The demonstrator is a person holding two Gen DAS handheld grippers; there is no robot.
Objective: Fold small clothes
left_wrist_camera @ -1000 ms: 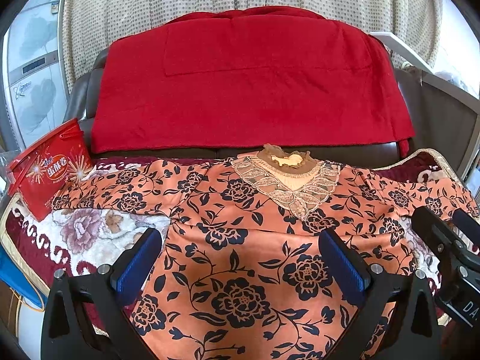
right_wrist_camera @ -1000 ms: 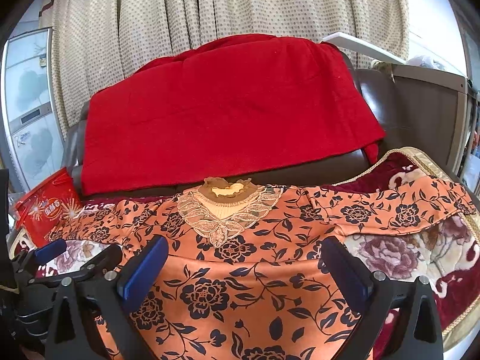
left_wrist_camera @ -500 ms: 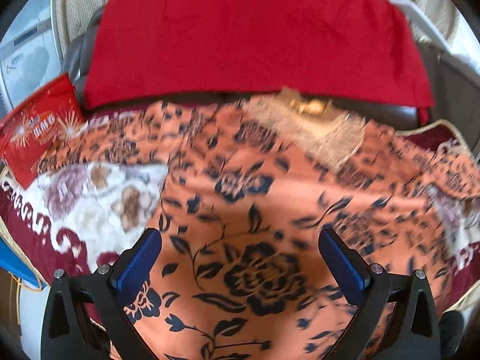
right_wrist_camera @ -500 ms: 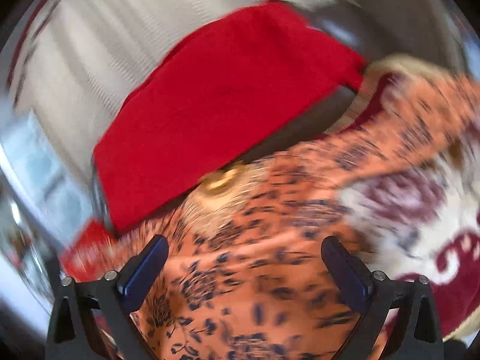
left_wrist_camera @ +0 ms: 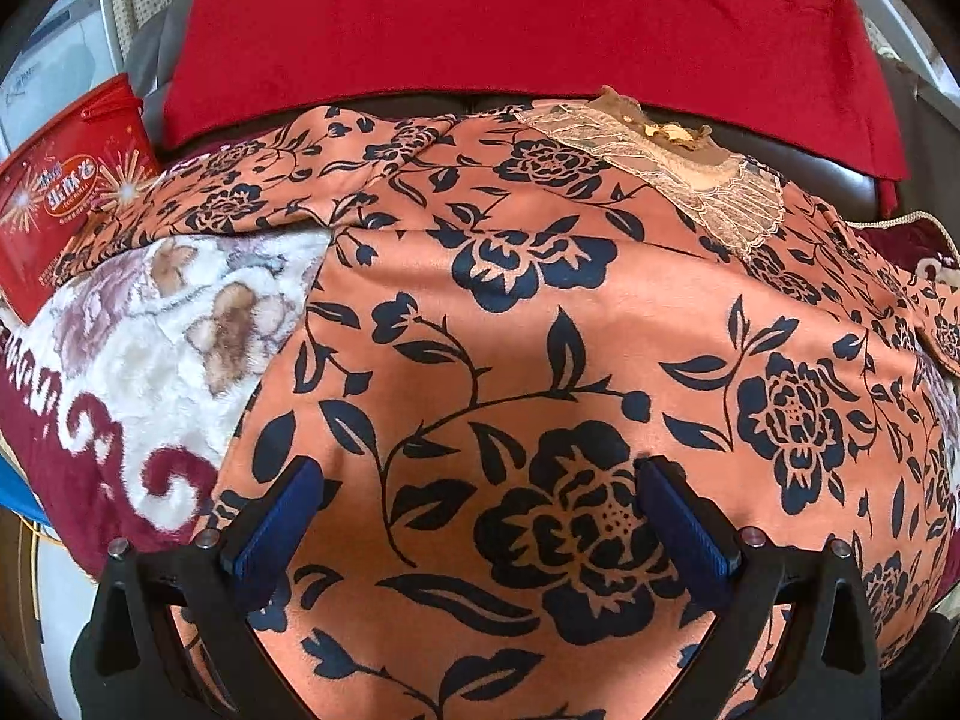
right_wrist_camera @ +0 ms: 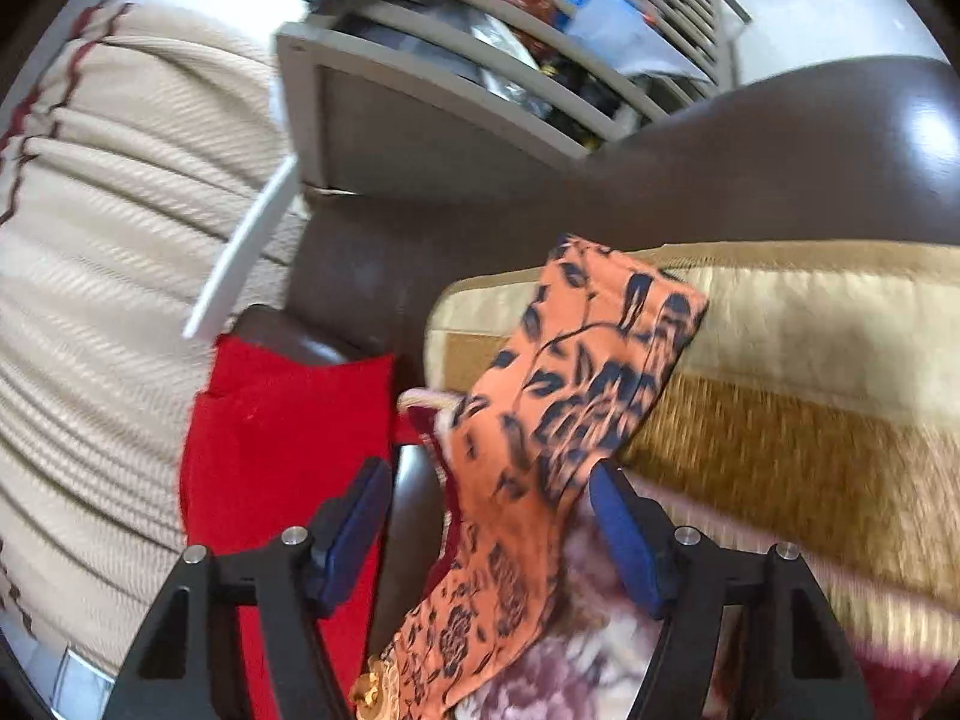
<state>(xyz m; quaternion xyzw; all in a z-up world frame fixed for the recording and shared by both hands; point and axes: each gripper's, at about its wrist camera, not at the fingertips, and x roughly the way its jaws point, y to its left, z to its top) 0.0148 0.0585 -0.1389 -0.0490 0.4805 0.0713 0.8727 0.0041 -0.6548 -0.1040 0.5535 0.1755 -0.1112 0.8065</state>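
Observation:
An orange top with a dark blue flower print [left_wrist_camera: 510, 312] lies spread face up on a flowered blanket on a sofa, its lace collar [left_wrist_camera: 672, 168] at the far side. My left gripper [left_wrist_camera: 480, 516] is open and hovers low over the body of the top. My right gripper [right_wrist_camera: 489, 531] is open, turned to the right end of the sofa; the top's sleeve [right_wrist_camera: 570, 396] lies between its fingers and runs out over the sofa arm. I cannot tell if the pads touch it.
A red blanket [left_wrist_camera: 516, 18] hangs over the sofa back. A red printed box [left_wrist_camera: 60, 192] stands at the left end. The flowered blanket [left_wrist_camera: 150, 348] covers the seat. A tan cover [right_wrist_camera: 810, 360] lies over the right sofa arm, with a grey slatted rack [right_wrist_camera: 480, 60] behind.
My left gripper has come down and forward, closer over the top's body. My right gripper has swung far to the right and now straddles the right sleeve.

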